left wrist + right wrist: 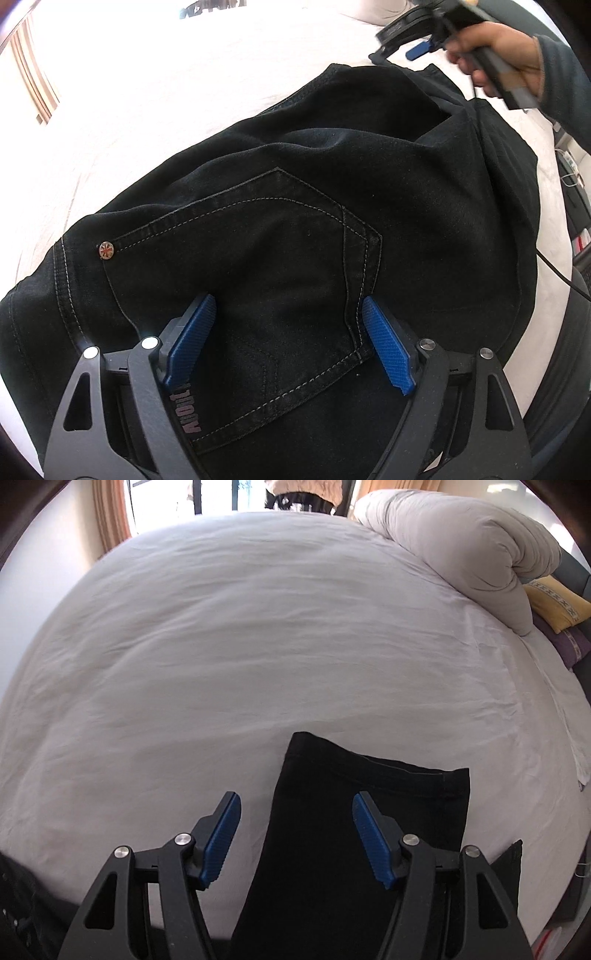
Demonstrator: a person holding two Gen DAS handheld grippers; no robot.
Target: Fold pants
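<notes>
Both grippers have their jaws spread wide, and neither is holding anything. Seen from its own camera, the left gripper (288, 343) hovers close above the seat of a pair of black pants (295, 229), its blue ridged pads (388, 350) set either side of a back pocket (258, 258) outlined in pale stitching. A small round metal rivet (106, 250) sits at one corner of that pocket.

The pants lie flat on a bed covered with a pale sheet (258, 627). They stretch from the waist end under the left gripper to the leg ends under the right gripper (295, 834). In the right wrist view, the two leg hems (369, 771) are stacked one over the other, slightly offset, pointing toward the middle of the bed. The right gripper's two fingers straddle the edge of the legs, one pad over the black fabric and the other over bare sheet.

From the left wrist camera, the person's right hand (506, 62) can be seen gripping the handle of the right gripper at the far end of the pants.

A rolled pale duvet (461, 542) is heaped at the far right corner of the bed. Beside it is a yellow pillow (557, 605). Orange-beige curtains (110, 513) hang by a bright window beyond the far edge of the bed.
</notes>
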